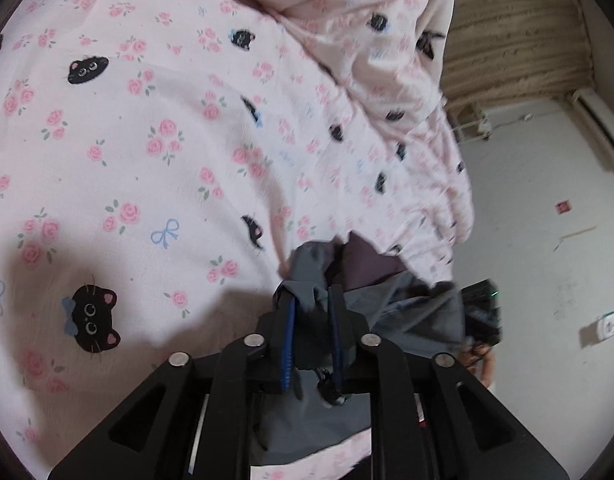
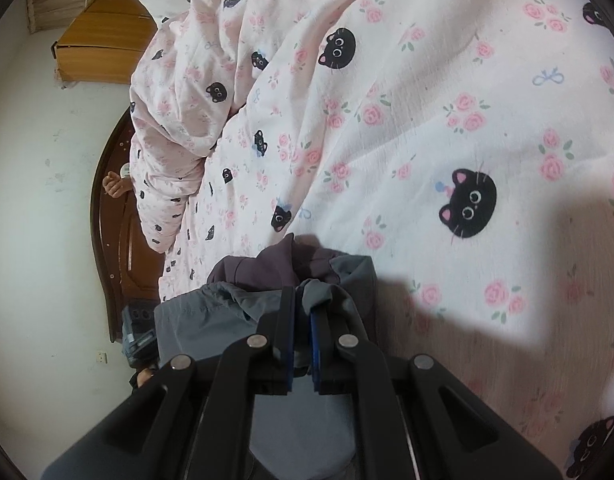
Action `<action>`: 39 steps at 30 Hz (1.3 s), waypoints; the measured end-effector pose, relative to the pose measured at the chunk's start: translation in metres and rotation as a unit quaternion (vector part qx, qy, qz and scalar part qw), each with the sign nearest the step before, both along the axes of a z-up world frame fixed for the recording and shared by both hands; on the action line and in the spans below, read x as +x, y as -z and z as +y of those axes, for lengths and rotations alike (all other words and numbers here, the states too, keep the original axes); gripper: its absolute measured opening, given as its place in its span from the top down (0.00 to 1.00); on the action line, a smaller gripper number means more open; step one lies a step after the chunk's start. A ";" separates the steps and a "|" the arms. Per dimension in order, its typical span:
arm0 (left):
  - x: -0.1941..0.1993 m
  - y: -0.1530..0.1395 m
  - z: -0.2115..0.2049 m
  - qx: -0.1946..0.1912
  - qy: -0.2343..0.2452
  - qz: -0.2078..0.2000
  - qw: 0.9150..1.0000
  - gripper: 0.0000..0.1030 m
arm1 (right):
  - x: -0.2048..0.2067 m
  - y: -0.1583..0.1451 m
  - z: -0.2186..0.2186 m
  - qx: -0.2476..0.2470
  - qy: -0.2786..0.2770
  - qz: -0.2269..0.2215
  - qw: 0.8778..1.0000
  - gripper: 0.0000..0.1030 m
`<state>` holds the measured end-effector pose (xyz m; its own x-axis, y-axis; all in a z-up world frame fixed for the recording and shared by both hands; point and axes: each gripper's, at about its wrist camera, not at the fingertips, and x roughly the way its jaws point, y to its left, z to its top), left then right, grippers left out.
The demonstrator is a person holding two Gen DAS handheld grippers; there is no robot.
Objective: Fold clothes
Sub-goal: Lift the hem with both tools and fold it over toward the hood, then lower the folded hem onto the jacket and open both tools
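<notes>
A grey garment (image 1: 419, 312) with a dark purple part (image 1: 363, 264) lies on the pink cat-and-rose bedsheet (image 1: 147, 160) at the bed's edge. My left gripper (image 1: 311, 294) stands slightly open; a bunched grey fold sits loosely between its blue pads (image 1: 288, 344). In the right wrist view the same grey garment (image 2: 195, 320) and its purple part (image 2: 275, 268) lie just ahead. My right gripper (image 2: 302, 300) is shut on a grey fold of it. Each view shows the other gripper as a dark shape beyond the garment: the right one (image 1: 481, 312), the left one (image 2: 137, 332).
A bunched duvet (image 2: 179, 92) in the same print is heaped at the far side of the bedsheet (image 2: 427, 120). A dark wooden bed end (image 2: 123, 240) and an orange-brown cabinet (image 2: 103, 36) stand beside it. An air conditioner (image 1: 599, 132) hangs on the pale wall.
</notes>
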<state>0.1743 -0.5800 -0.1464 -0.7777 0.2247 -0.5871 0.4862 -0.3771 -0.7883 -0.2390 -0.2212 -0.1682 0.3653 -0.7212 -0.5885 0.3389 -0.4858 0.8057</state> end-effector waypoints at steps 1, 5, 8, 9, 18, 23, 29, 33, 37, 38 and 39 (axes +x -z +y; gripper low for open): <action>0.002 -0.001 -0.002 0.007 -0.005 0.005 1.000 0.82 | 0.000 0.000 0.000 0.001 0.000 0.001 1.000 0.94; 0.019 -0.007 -0.011 -0.001 -0.052 -0.008 0.999 0.61 | -0.001 -0.001 0.001 0.015 0.003 0.008 1.000 0.94; 0.024 -0.017 -0.009 -0.035 -0.059 -0.019 0.997 0.62 | -0.001 0.000 0.002 0.018 0.005 0.009 1.000 0.94; 0.021 -0.024 -0.004 -0.060 -0.050 -0.020 0.997 0.62 | -0.001 0.000 0.003 0.020 0.006 0.009 1.000 0.94; -0.057 -0.070 0.112 -0.231 0.119 0.062 0.964 0.61 | 0.001 -0.006 0.001 0.033 0.009 0.017 0.999 0.93; -0.091 -0.033 0.134 -0.254 0.118 0.009 0.960 0.61 | 0.002 -0.008 0.002 0.040 0.011 0.021 0.999 0.93; -0.091 -0.002 0.120 -0.266 0.067 -0.043 0.961 0.61 | 0.001 -0.008 0.004 0.041 0.010 0.025 0.999 0.92; -0.088 0.004 0.117 -0.268 0.058 -0.042 0.961 0.62 | 0.003 -0.011 0.002 0.039 -0.001 0.044 0.998 0.91; -0.090 0.007 0.118 -0.274 0.048 -0.046 0.959 0.62 | 0.002 -0.020 0.005 0.020 -0.007 0.054 0.998 0.86; -0.091 0.007 0.117 -0.276 0.047 -0.047 0.959 0.62 | 0.001 -0.022 0.007 0.013 -0.008 0.052 0.999 0.85; -0.091 0.008 0.117 -0.276 0.046 -0.048 0.959 0.62 | 0.000 -0.023 0.008 0.010 -0.007 0.049 0.999 0.84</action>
<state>0.0834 -0.4627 -0.1541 -0.7061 -0.0766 -0.7039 0.4912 -0.7690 -0.4090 -0.2389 -0.2128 -0.1449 0.3143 -0.7043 -0.6366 0.4226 -0.4967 0.7581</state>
